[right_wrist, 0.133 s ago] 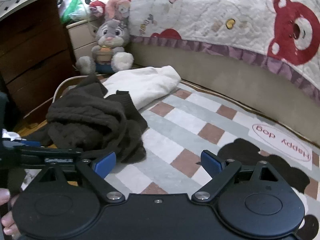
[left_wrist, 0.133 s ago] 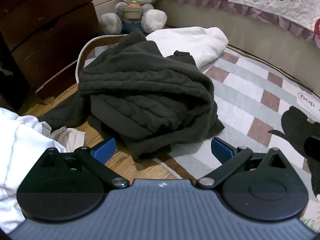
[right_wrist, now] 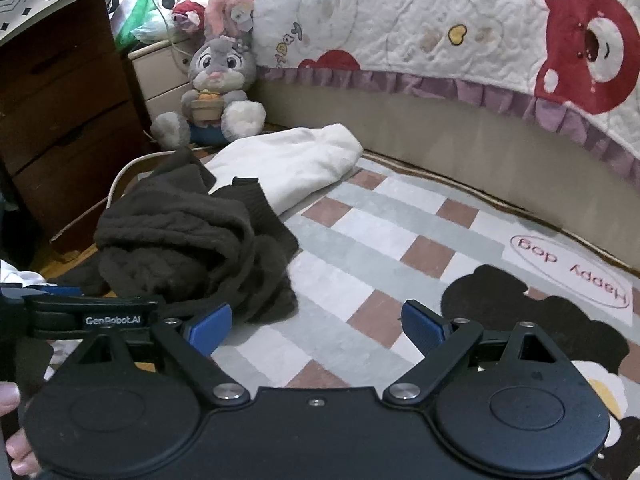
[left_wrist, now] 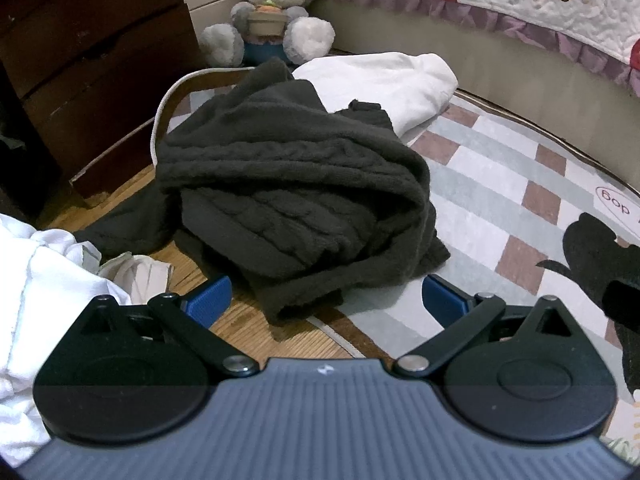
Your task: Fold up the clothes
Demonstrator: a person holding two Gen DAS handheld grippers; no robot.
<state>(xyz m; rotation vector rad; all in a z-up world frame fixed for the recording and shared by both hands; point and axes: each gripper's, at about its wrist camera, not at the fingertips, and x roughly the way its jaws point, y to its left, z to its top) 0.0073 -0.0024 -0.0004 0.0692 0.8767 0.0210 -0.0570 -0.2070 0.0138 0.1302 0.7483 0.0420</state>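
My left gripper hangs with jaws apart just short of the dark sweater, which lies bunched dead ahead, half on the rug. My right gripper, jaws apart too, has it off to the left, so left is nearer. I count one sweater, two white garments: one at left, one behind.

One dark cable-knit sweater, one folded white garment, one crumpled white cloth, one plush rabbit, one checked rug, two grippers.
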